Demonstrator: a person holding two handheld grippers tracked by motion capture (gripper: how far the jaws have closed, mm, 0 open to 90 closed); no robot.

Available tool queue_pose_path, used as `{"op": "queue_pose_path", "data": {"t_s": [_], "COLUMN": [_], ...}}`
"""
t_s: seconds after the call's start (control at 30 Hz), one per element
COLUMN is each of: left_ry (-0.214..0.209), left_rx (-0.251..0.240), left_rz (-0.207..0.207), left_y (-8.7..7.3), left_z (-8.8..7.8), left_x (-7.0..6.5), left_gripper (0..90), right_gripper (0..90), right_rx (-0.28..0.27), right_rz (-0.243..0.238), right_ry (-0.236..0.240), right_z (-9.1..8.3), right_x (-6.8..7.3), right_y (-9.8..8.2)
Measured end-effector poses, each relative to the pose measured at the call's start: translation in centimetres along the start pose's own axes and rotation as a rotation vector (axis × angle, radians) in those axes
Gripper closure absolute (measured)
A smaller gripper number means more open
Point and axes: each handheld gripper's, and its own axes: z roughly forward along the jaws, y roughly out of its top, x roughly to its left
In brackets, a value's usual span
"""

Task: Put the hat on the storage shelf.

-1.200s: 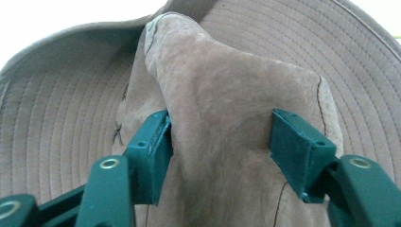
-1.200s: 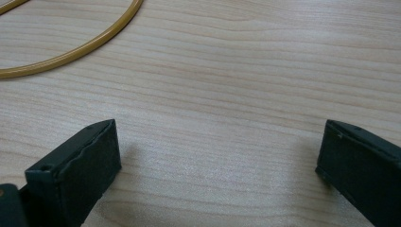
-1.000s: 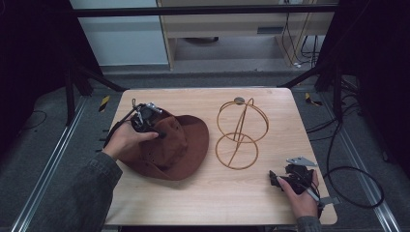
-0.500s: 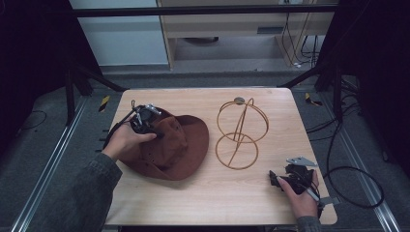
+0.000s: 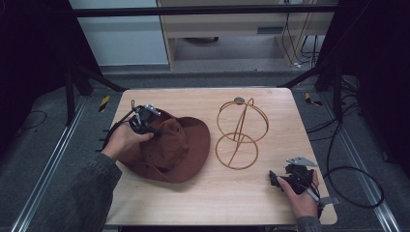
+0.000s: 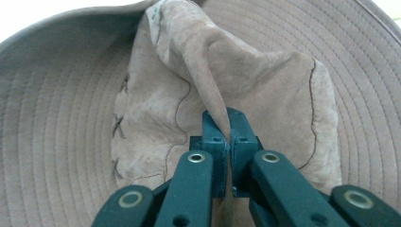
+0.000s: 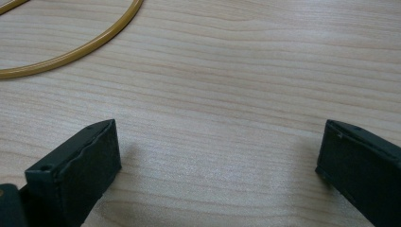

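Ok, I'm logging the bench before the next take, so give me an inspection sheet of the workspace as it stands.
Surface: wooden table, bare wood in front.
Job's things: brown hat lying on the left half; gold wire hat stand upright to its right, apart from it.
Clutter: nothing seen.
Grippers: left claw shut on a pinched fold of the hat's crown; right claw open, low over the table near the front right corner, holding nothing.
Cables: black cable looping on the floor right of the table.
Surroundings: dark frame, grey floor, cabinet behind.
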Motion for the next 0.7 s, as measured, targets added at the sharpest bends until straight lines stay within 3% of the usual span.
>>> {"op": "queue_pose_path", "data": {"t_s": [0.27,0.53,0.7], "left_ry": [0.014,0.021,0.017], "left_rx": [-0.030,-0.005,-0.026], "left_rz": [0.011,0.028,0.037], "left_y": [-0.1,-0.2,-0.5], "left_z": [-1.3,-2.0,-3.0], "left_x": [-0.3,-0.6,-1.0], "left_gripper": [88.4,88.4,88.5], "right_gripper": [0.4,0.4,0.5], "right_rx": [0.000,0.000,0.000], "right_rz": [0.000,0.000,-0.001], "right_ry": [0.000,0.000,0.000], "right_z": [0.0,0.0,0.0], "right_x": [0.0,0.0,0.0], "right_y": [0.0,0.0,0.0]}}
